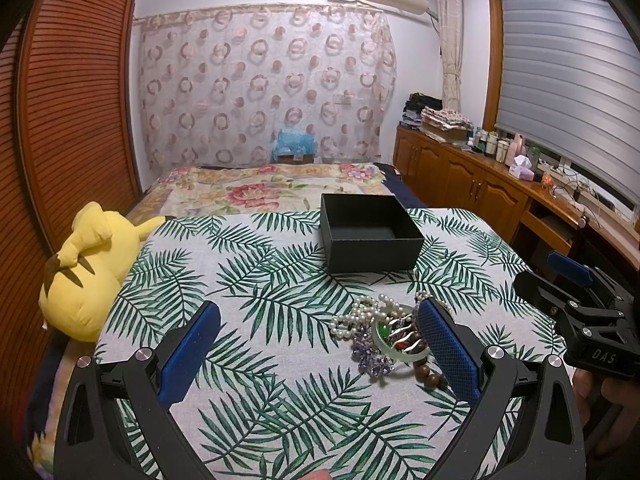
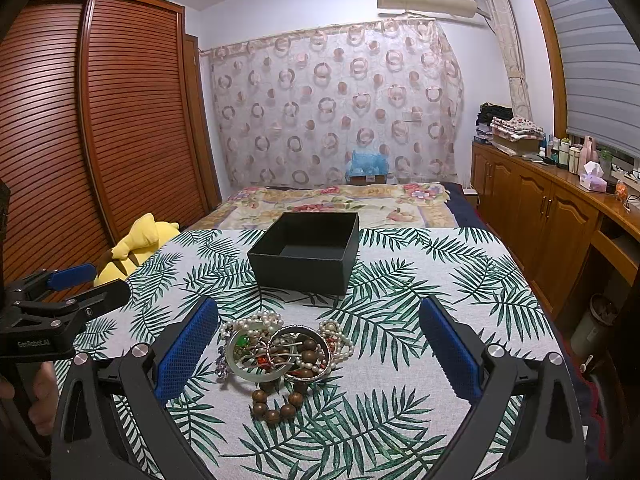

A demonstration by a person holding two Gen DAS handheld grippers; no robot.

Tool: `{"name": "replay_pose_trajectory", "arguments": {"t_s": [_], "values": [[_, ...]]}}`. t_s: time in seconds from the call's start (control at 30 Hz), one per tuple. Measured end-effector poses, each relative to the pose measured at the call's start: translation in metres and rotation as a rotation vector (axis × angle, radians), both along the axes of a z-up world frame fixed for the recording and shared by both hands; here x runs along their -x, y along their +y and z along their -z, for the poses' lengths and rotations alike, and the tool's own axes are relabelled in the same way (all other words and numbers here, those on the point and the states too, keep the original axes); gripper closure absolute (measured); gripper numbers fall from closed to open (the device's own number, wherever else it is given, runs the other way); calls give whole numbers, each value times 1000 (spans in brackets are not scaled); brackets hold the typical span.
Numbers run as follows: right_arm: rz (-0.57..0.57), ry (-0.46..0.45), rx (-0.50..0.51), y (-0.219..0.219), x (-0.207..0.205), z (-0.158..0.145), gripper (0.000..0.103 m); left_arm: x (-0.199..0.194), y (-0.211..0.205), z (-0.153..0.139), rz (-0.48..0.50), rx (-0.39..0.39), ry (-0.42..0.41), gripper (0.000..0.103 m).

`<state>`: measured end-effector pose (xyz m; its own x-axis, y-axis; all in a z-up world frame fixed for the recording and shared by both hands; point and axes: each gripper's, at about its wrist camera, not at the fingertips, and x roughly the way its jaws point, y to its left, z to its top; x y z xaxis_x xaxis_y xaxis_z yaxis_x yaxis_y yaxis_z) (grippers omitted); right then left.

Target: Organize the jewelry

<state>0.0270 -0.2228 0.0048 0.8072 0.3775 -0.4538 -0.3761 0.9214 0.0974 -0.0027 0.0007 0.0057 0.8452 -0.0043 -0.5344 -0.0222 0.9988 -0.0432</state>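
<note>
1. Jaws gape wide on the right claw [image 2: 318, 344], bracketing the tangled heap of pearl strands, jade bangle and brown wooden beads [image 2: 280, 352], likely to pick from it.
2. Left claw [image 1: 320, 344], equally wide and empty, hovers beside the heap.
3. Beyond, the open black square cardboard box [image 2: 308, 256] waits on the palm-leaf cloth [image 2: 420, 280].

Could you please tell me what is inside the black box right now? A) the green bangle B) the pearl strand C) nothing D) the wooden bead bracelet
C: the black box shows only its bare floor, while the jewelry pile lies on the leaf-print cloth in front of it.
</note>
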Motion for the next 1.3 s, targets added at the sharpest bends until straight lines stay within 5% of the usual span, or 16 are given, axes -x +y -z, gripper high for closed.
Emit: {"name": "replay_pose_trajectory", "arguments": {"t_s": [1.07,1.3], "values": [[-17,9,8,-6,-6,8,2,-2,-2,-1,11,12,32,8],[-70,59,52,-6,-18,20,25,-16,-1,24,54,30,87,8]]}}
